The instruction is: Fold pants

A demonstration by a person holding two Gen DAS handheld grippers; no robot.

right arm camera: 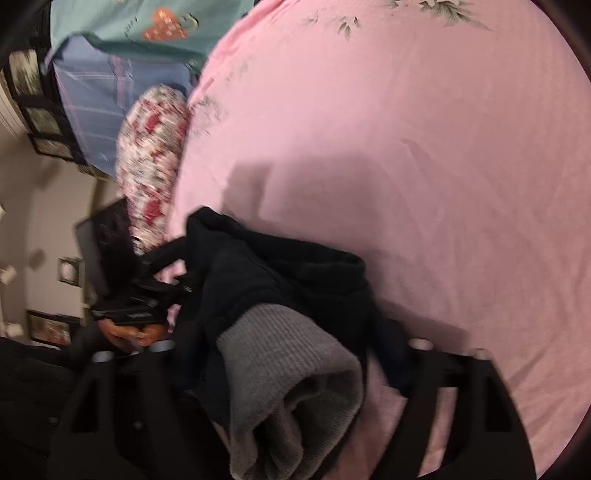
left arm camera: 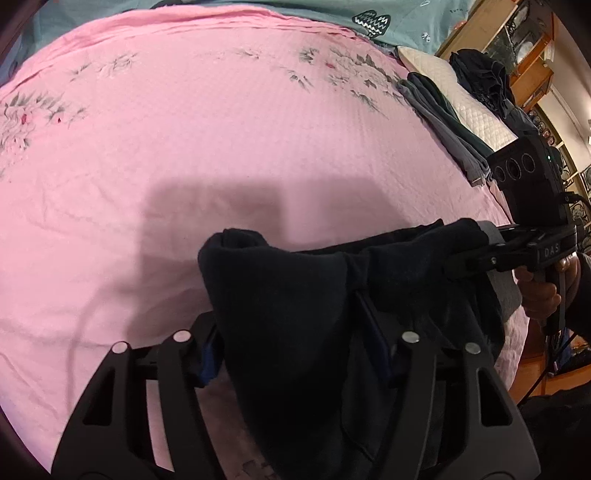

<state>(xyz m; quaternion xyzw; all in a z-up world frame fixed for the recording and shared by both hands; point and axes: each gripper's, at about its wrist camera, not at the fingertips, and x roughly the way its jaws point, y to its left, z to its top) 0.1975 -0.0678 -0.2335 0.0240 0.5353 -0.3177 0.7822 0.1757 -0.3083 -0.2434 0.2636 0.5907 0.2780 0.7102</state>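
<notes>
Dark navy pants [left arm camera: 295,295] with a grey ribbed waistband [right arm camera: 291,373] hang bunched between both grippers above the pink bed sheet [left arm camera: 221,140]. My left gripper [left arm camera: 291,350] is shut on the dark cloth, which drapes over its fingers. My right gripper [right arm camera: 295,387] is shut on the waistband end; it also shows in the left wrist view [left arm camera: 480,254], clamping the pants from the right. The left gripper shows at the left of the right wrist view [right arm camera: 147,295]. The right wrist view is blurred.
A stack of folded grey-green clothes [left arm camera: 447,122] and a dark heap [left arm camera: 480,77] lie on a white quilted pad at the bed's right edge. A floral pillow [right arm camera: 155,155] and teal bedding [right arm camera: 129,33] lie at the bed's other end. Wooden shelves [left arm camera: 532,48] stand beyond.
</notes>
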